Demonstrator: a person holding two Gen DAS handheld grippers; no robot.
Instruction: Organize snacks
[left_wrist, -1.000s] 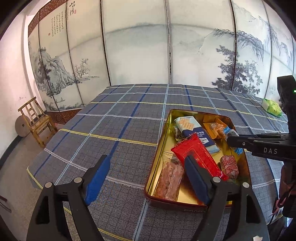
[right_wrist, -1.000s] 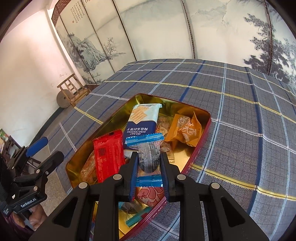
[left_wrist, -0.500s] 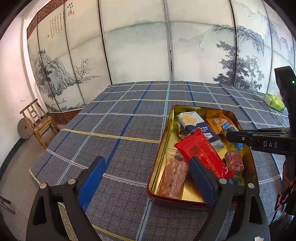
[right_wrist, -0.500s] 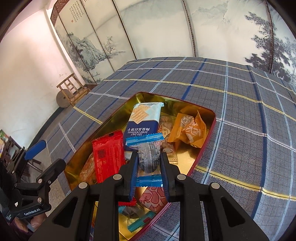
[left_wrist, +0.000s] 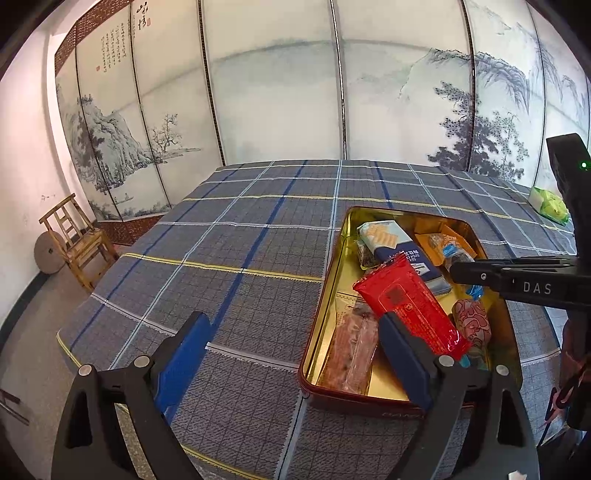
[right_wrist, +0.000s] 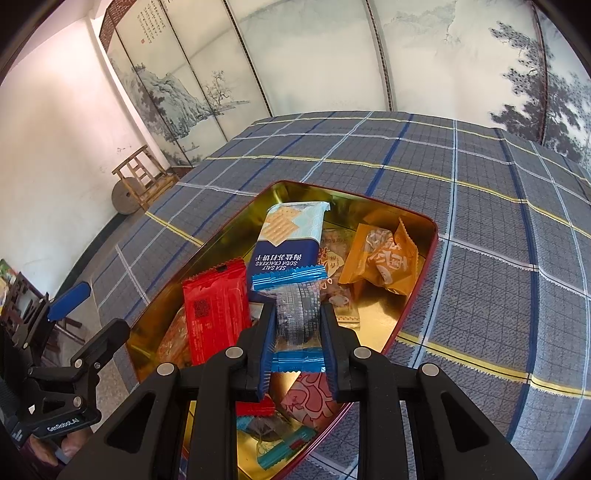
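Observation:
A gold tin with a red rim (left_wrist: 332, 266) (right_wrist: 236, 225) sits on the plaid tablecloth and holds several snacks: a red packet (left_wrist: 406, 302) (right_wrist: 214, 314), a blue-and-white cracker pack (right_wrist: 288, 240), an orange pastry packet (right_wrist: 384, 258) and a pink-patterned one (right_wrist: 314, 402). My right gripper (right_wrist: 297, 332) is shut on a clear, blue-ended snack wrapper (right_wrist: 295, 310) and holds it above the tin's middle. My left gripper (left_wrist: 291, 354) is open and empty, low at the tin's near left corner.
The blue-grey plaid cloth (left_wrist: 240, 240) covers the whole table. A green packet (left_wrist: 550, 203) lies at the far right edge. A wooden chair (left_wrist: 74, 240) and a round stone stand on the floor to the left. A painted folding screen (left_wrist: 332, 92) stands behind.
The right gripper has risen slightly with the wrapper still in it. The left wrist view has drawn back a little from the tin; its jaws stay open.

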